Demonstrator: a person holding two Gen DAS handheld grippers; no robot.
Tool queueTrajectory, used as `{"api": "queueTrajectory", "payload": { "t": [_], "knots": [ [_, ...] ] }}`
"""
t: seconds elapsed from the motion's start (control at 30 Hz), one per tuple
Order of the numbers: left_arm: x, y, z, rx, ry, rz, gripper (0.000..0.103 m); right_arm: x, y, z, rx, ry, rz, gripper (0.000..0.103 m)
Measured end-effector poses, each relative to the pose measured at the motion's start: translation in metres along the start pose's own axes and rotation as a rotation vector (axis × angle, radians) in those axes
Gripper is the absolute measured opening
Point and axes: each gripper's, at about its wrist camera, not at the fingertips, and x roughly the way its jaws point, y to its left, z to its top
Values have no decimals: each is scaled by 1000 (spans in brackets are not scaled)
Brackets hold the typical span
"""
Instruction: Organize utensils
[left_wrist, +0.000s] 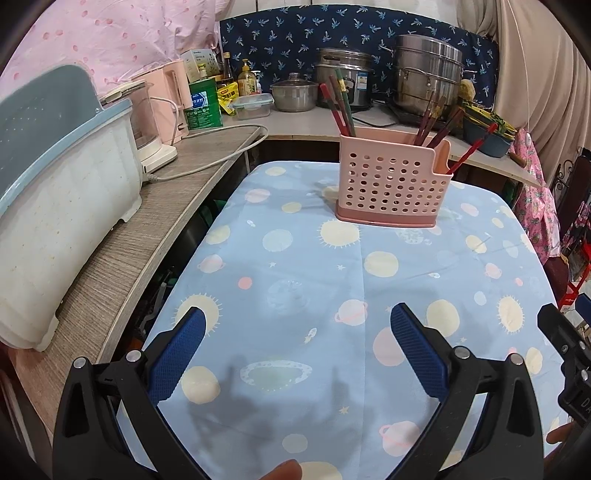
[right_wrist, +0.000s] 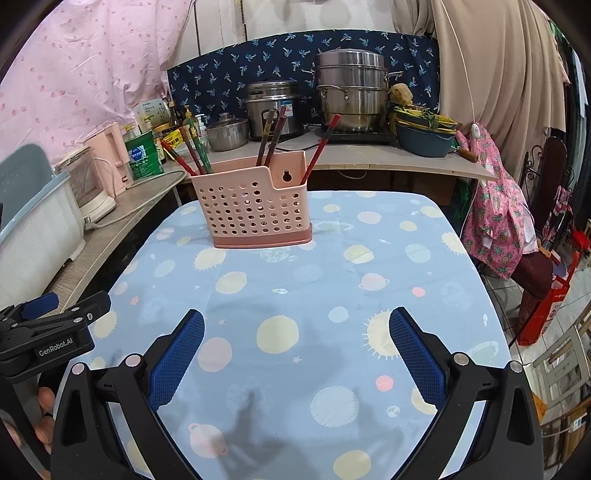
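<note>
A pink perforated utensil holder (left_wrist: 391, 181) stands upright at the far end of the table (left_wrist: 314, 280), also in the right wrist view (right_wrist: 253, 208). Red and brown chopsticks (left_wrist: 341, 107) stick up from its left compartment, more (left_wrist: 436, 122) from its right side; they show in the right wrist view (right_wrist: 271, 134) too. My left gripper (left_wrist: 297, 319) is open and empty over the near part of the table. My right gripper (right_wrist: 295, 319) is open and empty, level with the left one. The left gripper shows at the right wrist view's left edge (right_wrist: 55, 325).
The table wears a blue planet-print cloth (right_wrist: 295, 280). A white and blue dish rack (left_wrist: 55, 206), a blender (left_wrist: 147, 122) and a cord (left_wrist: 221, 147) sit on the left counter. Steel pots (right_wrist: 351, 92) and a blue basin (right_wrist: 424, 138) stand on the back counter.
</note>
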Motion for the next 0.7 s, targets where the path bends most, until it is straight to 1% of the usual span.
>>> {"api": "queueTrajectory", "payload": {
  "t": [0.7],
  "knots": [
    [3, -3, 4, 9, -10, 7, 96, 4, -4, 1, 13, 4, -5, 97]
  ]
}}
